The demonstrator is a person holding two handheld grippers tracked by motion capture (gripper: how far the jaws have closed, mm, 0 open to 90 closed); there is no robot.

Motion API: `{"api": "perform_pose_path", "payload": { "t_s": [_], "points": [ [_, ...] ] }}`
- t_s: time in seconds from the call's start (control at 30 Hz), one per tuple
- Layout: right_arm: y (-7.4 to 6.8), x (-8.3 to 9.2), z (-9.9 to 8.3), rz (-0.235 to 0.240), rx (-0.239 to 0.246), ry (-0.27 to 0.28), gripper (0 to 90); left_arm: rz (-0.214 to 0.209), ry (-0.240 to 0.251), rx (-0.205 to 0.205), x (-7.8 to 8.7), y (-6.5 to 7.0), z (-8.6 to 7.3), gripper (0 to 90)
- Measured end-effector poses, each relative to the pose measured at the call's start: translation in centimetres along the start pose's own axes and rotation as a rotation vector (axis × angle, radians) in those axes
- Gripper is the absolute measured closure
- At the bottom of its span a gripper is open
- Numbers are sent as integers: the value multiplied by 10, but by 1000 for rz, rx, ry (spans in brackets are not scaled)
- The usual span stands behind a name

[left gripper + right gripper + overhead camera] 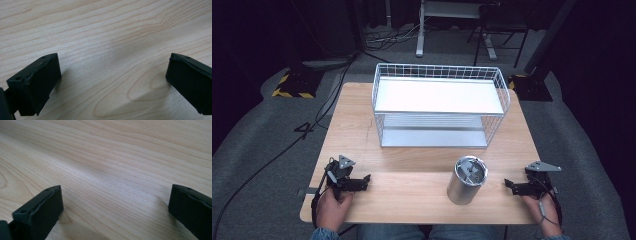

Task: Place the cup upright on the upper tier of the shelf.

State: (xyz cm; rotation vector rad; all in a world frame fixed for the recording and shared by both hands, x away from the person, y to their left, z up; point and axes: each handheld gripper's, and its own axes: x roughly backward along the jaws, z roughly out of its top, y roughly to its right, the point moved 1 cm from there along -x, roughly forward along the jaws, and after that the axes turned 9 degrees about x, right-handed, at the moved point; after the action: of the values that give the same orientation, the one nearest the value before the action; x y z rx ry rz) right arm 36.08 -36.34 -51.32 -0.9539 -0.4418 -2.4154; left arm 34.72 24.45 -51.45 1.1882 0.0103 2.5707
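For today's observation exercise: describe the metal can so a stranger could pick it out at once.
Start at the wooden table and its white wire basket. In front of the basket, toward the person's right, stands the can. It is the lone shiny silver cylinder, upright, between the two black grippers.

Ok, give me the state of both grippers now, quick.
Left gripper: open, holding nothing, low over the table.
Right gripper: open, holding nothing, beside the metal can, not touching it.
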Motion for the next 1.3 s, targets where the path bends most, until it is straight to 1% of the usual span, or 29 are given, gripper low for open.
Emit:
{"api": "perform_pose_path", "payload": {
  "t_s": [0.17,0.2,0.27,0.37,0.4,0.43,0.5,0.6,0.63,0.7,0.77,0.8,0.87,0.9,0.93,1.07,1.1,1.13,1.17,1.2,1.23,1.27,1.3],
  "points": [
    [1,1,0,3,-4,10,0,0,0,2,0,0,0,2],
    [1,3,-1,14,-16,39,0,0,1,2,0,0,0,2],
    [1,6,-1,26,-24,60,0,0,0,1,0,0,0,2],
    [-1,12,0,39,-21,97,0,0,0,1,0,0,0,3],
    [-1,12,0,39,-21,97,0,0,0,1,0,0,0,2],
    [-2,18,2,46,-18,124,0,0,0,1,0,0,0,2],
    [-4,23,5,52,-17,143,0,0,1,1,0,0,0,2],
    [-7,31,10,78,-28,177,0,0,0,1,0,0,0,3],
    [-8,34,12,95,-35,191,0,0,0,1,0,0,0,2],
    [-10,40,16,104,-35,210,0,0,0,1,0,0,0,3],
    [-14,45,21,106,-22,222,0,-1,0,1,0,0,0,3],
    [-15,48,23,107,-7,231,0,-1,0,1,0,0,0,2],
    [-20,53,28,110,4,244,0,-1,0,1,0,0,0,2],
    [-20,53,28,110,4,244,0,-1,0,1,0,0,0,3],
    [-24,59,33,116,25,264,0,-1,0,1,0,0,0,2],
    [-33,68,41,150,39,296,0,1,0,-1,0,0,1,2],
    [-33,68,41,150,39,296,0,0,0,-2,-1,0,1,2],
    [-38,72,44,160,56,303,0,0,0,-2,-1,0,1,2],
    [-38,72,44,160,56,303,0,0,0,-2,-1,0,1,3],
    [-43,76,47,171,67,314,0,0,0,-2,-1,0,1,2],
    [-43,76,47,171,67,314,0,0,0,-2,-1,0,1,2],
    [-48,79,50,179,78,322,0,1,0,-2,-1,0,1,3],
    [-50,81,51,183,84,324,0,2,-1,-2,-1,0,1,2]
  ]
}}
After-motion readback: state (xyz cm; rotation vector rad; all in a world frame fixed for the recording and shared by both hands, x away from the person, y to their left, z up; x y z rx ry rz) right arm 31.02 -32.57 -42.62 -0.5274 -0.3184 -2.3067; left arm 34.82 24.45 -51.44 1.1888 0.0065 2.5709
